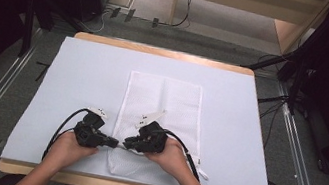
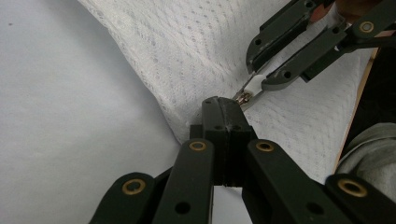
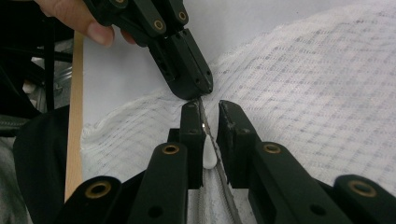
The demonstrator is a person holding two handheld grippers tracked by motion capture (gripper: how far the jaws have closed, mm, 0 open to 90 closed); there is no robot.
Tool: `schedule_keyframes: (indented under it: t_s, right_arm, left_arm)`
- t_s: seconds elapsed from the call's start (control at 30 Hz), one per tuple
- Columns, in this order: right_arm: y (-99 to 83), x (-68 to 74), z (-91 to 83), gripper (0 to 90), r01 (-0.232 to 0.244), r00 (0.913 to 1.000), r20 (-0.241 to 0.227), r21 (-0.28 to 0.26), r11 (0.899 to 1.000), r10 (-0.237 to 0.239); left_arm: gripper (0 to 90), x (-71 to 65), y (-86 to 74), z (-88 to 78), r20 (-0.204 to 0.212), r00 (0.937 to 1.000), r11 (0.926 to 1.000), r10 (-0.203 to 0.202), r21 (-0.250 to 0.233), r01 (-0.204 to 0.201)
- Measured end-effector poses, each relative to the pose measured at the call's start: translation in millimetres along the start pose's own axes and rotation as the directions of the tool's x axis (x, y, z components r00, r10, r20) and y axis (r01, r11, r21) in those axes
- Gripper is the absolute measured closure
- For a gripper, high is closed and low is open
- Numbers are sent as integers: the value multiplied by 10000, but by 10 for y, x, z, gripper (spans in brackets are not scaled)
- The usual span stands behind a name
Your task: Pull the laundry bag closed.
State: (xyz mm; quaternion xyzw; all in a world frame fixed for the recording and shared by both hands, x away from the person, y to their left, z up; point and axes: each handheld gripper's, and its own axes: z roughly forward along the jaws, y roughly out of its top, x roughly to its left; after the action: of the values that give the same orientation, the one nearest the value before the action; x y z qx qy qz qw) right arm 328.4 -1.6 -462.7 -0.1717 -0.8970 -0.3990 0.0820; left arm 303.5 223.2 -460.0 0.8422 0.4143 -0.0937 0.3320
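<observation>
Left gripper (image 1: pixel 112 141) pressed together, pinching edge of white mesh bag (image 1: pixel 163 103). Right gripper (image 1: pixel 128 142) spread slightly, zipper pull (image 3: pixel 209 156) between jaws, unpinched.

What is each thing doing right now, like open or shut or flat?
Mesh bag: lying flat on the mat, near edge pinched up.
Zipper pull: between the right gripper's jaws, not pressed.
Left gripper: shut on the mesh bag's edge.
Right gripper: jaws slightly open around the pull.
</observation>
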Motion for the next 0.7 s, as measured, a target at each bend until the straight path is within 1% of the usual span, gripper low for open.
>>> schedule_keyframes:
  t_s: [0.03,0.07,0.1,0.23,0.3,0.37,0.43,0.5,0.53,0.6,0.63,0.7]
  right_arm:
    - [7,1,11,819,66,10000,16,62,10000,-66]
    - [15,9,22,819,37,10000,30,166,9999,-38]
    - [16,5,36,812,138,9999,44,213,9997,-139]
    - [9,12,75,784,163,9998,119,493,9987,-169]
    - [0,23,85,776,350,9991,212,411,9985,-359]
    - [-10,43,98,770,380,9990,209,338,9987,-387]
    - [-30,74,110,773,569,9980,265,220,9981,-575]
    - [-57,119,125,799,855,9957,334,183,9962,-860]
    - [-71,145,126,820,1073,9924,584,128,9941,-1079]
    - [-80,164,130,849,1311,9880,810,117,9913,-1316]
    - [-77,156,128,856,1086,9912,752,112,9940,-1091]
    - [-73,140,127,862,932,9933,676,58,9956,-934]
  left_arm:
    - [900,0,0,0,-1,10000,10000,0,4,0]
    - [900,0,0,0,-11,10000,10000,-32,-7,32]
    - [900,0,-1,-1,-25,10000,10000,-11,2,11]
    - [900,0,0,-1,-20,10000,10000,-28,-4,28]
    - [900,2,-1,-1,-7,10000,10000,-37,-9,37]
    - [900,8,-2,-2,55,10000,10000,-63,-25,64]
    - [900,2,-2,-1,-1,10000,10000,-40,-21,40]
    - [900,2,-3,-1,4,10000,10000,-40,-32,40]
    - [900,2,-2,-3,-7,10000,10000,-3,6,3]
    - [900,5,-3,-1,31,10000,10000,-23,-27,23]
    - [900,-1,-2,-1,-26,10000,10000,-12,-10,12]
    - [900,0,-4,-2,-10,10000,10000,-30,-27,30]
